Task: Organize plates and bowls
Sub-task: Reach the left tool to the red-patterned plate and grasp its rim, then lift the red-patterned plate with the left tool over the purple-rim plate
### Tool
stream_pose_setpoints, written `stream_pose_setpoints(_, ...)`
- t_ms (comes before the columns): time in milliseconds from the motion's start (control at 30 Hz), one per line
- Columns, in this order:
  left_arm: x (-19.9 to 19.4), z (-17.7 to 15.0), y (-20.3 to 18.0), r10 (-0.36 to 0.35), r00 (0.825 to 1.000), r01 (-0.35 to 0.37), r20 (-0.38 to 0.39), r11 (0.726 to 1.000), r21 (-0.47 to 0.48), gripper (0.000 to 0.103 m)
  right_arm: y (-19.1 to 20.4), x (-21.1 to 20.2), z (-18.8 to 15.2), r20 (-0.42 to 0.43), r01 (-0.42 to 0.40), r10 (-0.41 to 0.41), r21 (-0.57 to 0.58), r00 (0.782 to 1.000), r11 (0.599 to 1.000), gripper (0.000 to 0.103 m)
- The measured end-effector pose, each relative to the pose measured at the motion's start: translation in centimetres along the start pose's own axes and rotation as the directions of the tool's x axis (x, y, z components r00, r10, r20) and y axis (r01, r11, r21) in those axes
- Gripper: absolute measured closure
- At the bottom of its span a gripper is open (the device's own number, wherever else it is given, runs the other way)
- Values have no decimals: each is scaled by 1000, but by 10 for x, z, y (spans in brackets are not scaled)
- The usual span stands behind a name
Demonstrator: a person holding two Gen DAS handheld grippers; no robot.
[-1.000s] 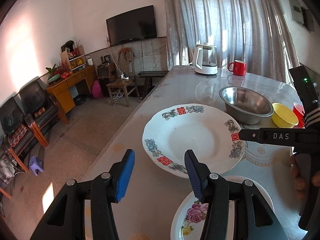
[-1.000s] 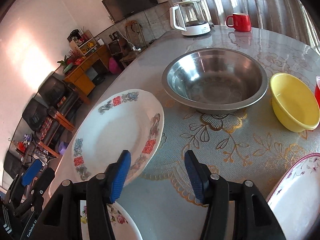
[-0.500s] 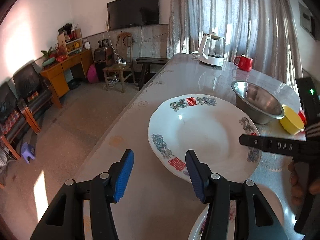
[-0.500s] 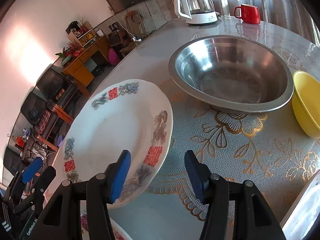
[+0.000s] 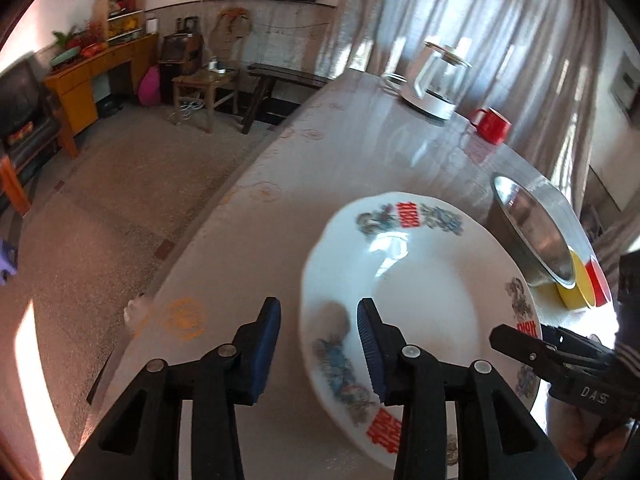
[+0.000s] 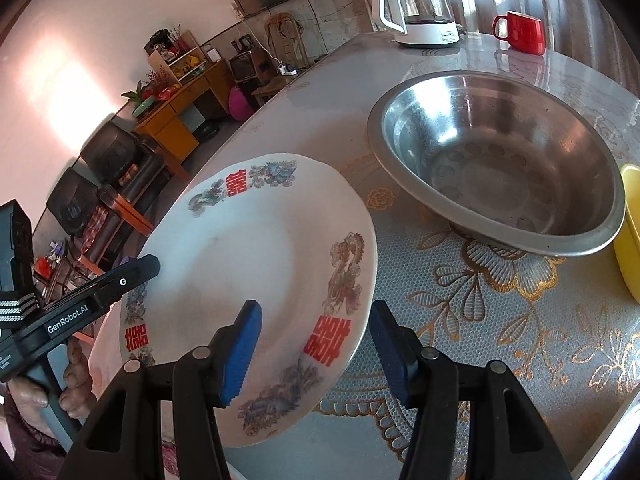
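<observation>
A white plate with red characters and blue flowers (image 5: pixel 424 300) (image 6: pixel 248 264) lies on the table. My left gripper (image 5: pixel 318 344) is open, its jaws straddling the plate's near left rim. My right gripper (image 6: pixel 316 340) is open, its jaws straddling the plate's right rim by a red character. Each gripper shows in the other's view, at the plate's opposite edges. A steel bowl (image 6: pixel 492 160) (image 5: pixel 532 232) sits beyond the plate. A yellow bowl (image 6: pixel 630 224) (image 5: pixel 576 288) stands beside it.
A kettle (image 6: pixel 416 4) and a red mug (image 6: pixel 520 32) stand at the table's far end. A red item (image 5: pixel 598 284) sits behind the yellow bowl. A flowered plate edge (image 6: pixel 170 458) shows under the white plate. The table edge (image 5: pixel 224 216) runs along the left, with floor and furniture beyond.
Both grippers have closed in on the white plate from opposite sides; each now has its open jaws around the rim. The left camera has swung downward and to the right.
</observation>
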State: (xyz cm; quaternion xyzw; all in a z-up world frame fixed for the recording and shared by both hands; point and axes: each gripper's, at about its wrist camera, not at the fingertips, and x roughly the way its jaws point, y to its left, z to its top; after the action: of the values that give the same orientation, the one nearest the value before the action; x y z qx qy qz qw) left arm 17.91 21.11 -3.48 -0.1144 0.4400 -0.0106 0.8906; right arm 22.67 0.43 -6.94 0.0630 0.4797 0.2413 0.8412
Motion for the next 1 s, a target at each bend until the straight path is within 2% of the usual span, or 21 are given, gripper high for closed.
stream_pose_setpoints(33, 2, 0, -4, -9, 1000, 9, -10, 1000, 9, 68, 1, 0, 0, -3, -10, 10, -5, 1000, 1000, 46)
stream_pose_setpoints(133, 4, 0, -12, 41, 999, -41, 4, 998, 42, 68, 8, 3, -1, -18, -36, 35, -33, 999, 999, 49)
stream_pose_setpoints(267, 11, 8, -10, 30, 999, -30, -11, 998, 51, 68, 17, 4, -4, -1, 22, -22, -89, 1000, 996, 49)
stream_pose_setpoints(333, 22, 15, -8, 27, 999, -26, -41, 999, 41, 67, 23, 5, -3, -7, 58, -59, -132, 998, 990, 50)
stream_pose_setpoints(400, 26, 18, -12, 44, 998, -41, -44, 998, 57, 64, 25, 6, -3, -2, 78, -79, -142, 997, 987, 50)
stream_pose_setpoints(500, 22, 12, -12, 39, 999, -37, -38, 998, 56, 65, 24, 5, -4, 2, 80, -81, -145, 997, 986, 51)
stream_pose_setpoints(600, 13, 1, -17, 42, 999, -40, -16, 995, 95, 65, 29, 4, -10, 14, 109, -108, -182, 994, 977, 52)
stream_pose_setpoints(767, 3, -13, -26, 18, 1000, -18, -1, 991, 134, 65, 26, -10, -14, 58, 117, -107, -197, 993, 973, 56)
stream_pose_setpoints(867, -2, -20, -32, -8, 1000, 6, 11, 988, 156, 63, 22, -17, -15, 72, 92, -80, -179, 994, 980, 56)
stream_pose_setpoints(1000, -4, -27, -36, -11, 1000, 7, 23, 987, 160, 63, 18, -18, -19, 66, 96, -86, -175, 994, 980, 59)
